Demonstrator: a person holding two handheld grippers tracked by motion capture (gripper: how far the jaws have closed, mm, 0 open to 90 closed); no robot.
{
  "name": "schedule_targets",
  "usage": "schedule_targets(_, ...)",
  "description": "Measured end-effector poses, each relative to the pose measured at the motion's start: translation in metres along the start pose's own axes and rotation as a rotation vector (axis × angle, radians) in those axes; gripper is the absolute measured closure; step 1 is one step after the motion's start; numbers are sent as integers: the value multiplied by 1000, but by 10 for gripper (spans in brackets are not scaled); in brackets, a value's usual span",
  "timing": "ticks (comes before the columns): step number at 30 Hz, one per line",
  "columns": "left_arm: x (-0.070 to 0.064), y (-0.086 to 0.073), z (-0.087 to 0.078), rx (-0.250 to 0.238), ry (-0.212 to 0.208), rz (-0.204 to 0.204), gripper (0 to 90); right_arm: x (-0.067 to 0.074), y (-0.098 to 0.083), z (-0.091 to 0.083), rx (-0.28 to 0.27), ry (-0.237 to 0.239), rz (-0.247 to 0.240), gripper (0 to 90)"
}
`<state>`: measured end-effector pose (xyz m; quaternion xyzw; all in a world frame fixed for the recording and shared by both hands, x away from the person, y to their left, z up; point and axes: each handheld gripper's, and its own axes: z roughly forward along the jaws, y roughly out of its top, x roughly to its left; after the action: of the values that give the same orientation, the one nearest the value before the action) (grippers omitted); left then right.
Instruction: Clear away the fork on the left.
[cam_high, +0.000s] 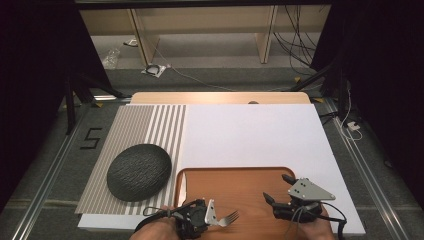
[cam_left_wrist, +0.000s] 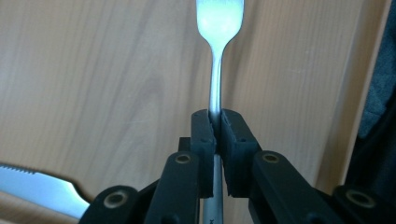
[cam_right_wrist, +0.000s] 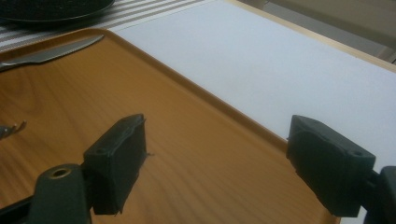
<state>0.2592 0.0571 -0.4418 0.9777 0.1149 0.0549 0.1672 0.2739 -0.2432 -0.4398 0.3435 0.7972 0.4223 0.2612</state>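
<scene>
L gripper (cam_left_wrist: 216, 126) is clamped tight on the fork (cam_left_wrist: 217, 56) handle, pads pinching the shaft; fork sticks out over the wooden tray (cam_high: 240, 180), near its front-left part, tines pointing toward tray centre. R gripper (cam_right_wrist: 215, 163) has jaws spread wide w/ nothing between them, hovering over the tray's right side, close to its right rim. Knife (cam_right_wrist: 51, 52) lies in the tray by its left rim. Dark round plate (cam_high: 139, 171) sits left of the tray, on the striped mat (cam_high: 145, 125).
</scene>
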Motion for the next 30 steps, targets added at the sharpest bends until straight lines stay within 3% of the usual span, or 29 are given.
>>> schedule_targets(30, -17, 10, 11, 23, -54, -4, 838, -1, 0, 0, -2, -3, 1, 210)
